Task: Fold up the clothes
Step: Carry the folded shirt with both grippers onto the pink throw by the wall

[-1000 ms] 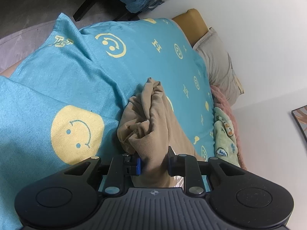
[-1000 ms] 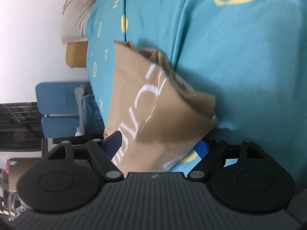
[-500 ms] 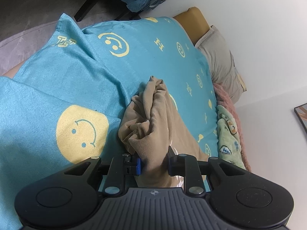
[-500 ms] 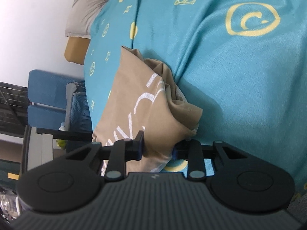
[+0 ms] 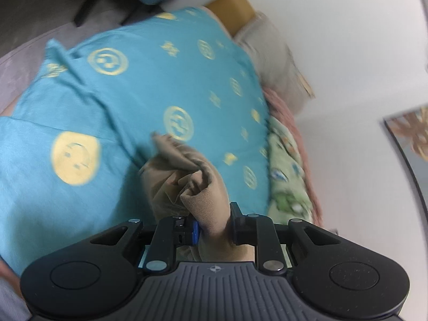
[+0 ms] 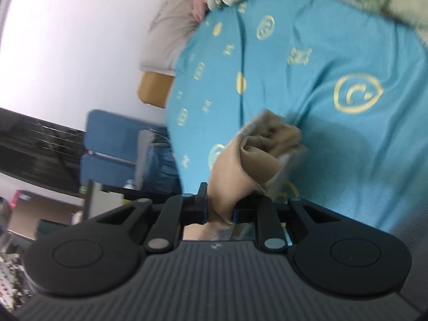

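A tan garment point(image 5: 192, 176) hangs bunched above a turquoise bedspread point(image 5: 149, 85) printed with yellow smileys. My left gripper point(image 5: 212, 228) is shut on one bunched end of it. In the right wrist view the same tan garment point(image 6: 248, 160) rises in a crumpled fold from my right gripper point(image 6: 219, 210), which is shut on another part of the cloth. Both views are blurred by motion. The rest of the garment below the fingers is hidden.
The turquoise bedspread point(image 6: 334, 80) covers the bed. A grey pillow point(image 5: 272, 61), a pink cloth and a green patterned blanket point(image 5: 286, 165) lie along the white wall. A blue chair point(image 6: 112, 144) and dark furniture stand beyond the bed's end.
Both grippers have lifted the tan garment off the bedspread. The right gripper closed on it from open, and its view swung toward the pillows.
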Motion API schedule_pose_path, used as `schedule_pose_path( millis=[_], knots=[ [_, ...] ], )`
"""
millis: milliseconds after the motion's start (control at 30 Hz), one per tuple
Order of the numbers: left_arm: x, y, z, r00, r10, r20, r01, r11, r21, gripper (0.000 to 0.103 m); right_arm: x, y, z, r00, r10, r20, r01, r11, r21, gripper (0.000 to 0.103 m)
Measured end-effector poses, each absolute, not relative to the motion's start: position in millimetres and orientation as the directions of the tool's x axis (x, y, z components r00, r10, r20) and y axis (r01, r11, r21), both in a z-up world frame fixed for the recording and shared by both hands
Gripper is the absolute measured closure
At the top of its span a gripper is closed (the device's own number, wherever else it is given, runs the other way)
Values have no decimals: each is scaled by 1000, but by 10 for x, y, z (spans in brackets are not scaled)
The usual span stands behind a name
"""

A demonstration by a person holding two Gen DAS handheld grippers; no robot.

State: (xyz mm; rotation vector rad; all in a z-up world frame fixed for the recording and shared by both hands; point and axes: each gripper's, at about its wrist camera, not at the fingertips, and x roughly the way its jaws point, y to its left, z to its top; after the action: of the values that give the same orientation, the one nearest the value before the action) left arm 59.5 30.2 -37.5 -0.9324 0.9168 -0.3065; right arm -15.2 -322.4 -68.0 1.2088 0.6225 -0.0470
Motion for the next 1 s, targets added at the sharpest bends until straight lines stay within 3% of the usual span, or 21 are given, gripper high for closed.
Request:
schedule_pose_path(
  millis=[200, 400, 567, 733, 800, 1000],
  knots=[
    [597, -583, 62, 515, -664, -543, -24, 621, -783, 80, -549, -3842, -219, 873, 223, -434, 343, 353, 870, 84],
    [970, -2065, 375, 442, -712, -546, 71, 634, -770, 81, -589, -4914, 172, 894, 63, -444, 389, 383, 838, 84],
    [1325, -3452, 865, 438, -793, -423, 224, 552, -803, 81, -498, -5906, 811, 933, -112, -343, 355, 458, 815, 84],
    [1493, -4550, 930, 412, -852, -323, 350, 475, -807, 81, -548, -6523, 1186, 911, -303, -280, 409, 579, 705, 84],
    [1483, -4858, 750, 379, -863, -334, 392, 477, -787, 81, -582, -6680, 1028, 884, -347, -312, 464, 576, 673, 84],
    [1158, -4907, -302, 237, -805, -544, 458, 586, -668, 81, -772, -6882, -52, 781, -287, -554, 620, 459, 636, 84]
  ],
)
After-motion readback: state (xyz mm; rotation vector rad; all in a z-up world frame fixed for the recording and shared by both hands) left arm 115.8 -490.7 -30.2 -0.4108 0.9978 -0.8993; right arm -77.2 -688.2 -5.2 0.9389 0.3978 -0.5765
